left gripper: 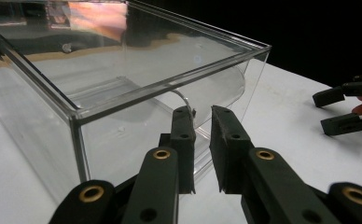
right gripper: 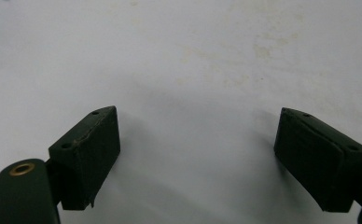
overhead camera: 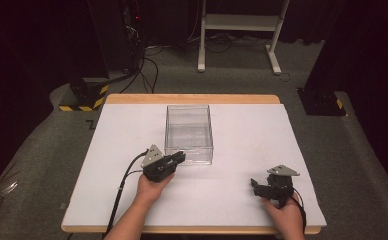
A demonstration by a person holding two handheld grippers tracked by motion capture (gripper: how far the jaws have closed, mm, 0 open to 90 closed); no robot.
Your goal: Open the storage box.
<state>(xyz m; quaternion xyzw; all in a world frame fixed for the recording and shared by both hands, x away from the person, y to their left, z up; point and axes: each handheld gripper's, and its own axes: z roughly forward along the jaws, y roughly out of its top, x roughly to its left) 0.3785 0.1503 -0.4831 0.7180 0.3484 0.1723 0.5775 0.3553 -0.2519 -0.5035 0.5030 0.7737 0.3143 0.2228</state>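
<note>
Item one, clear plastic box (overhead camera: 189,133): open-topped, rectangular, standing upright on the white counter (overhead camera: 242,200) a little left of centre and toward the far half; its walls are transparent and in the left tool view (left gripper: 123,93) a curved clear piece shows inside near the near corner. Item two, your left tool (overhead camera: 178,159): held at the box's near left corner, jaws pointing at the near wall; in the left tool view (left gripper: 202,140) the two black pads stand almost together, with a narrow slit between them, drawn up just before the near wall, and whether they pinch anything at that wall you cannot tell from these frames, so count it as nearly closed with no confirmed hold. Item three, your right tool (overhead camera: 257,187): resting low over the counter's near right part, well apart from the box, jaws pointing left; in the right tool view (right gripper: 198,158) its pads stand wide apart over bare white surface, with nothing between them. Item four, a trailing black cable (overhead camera: 124,185) running from the left tool to the counter's near edge.
</note>
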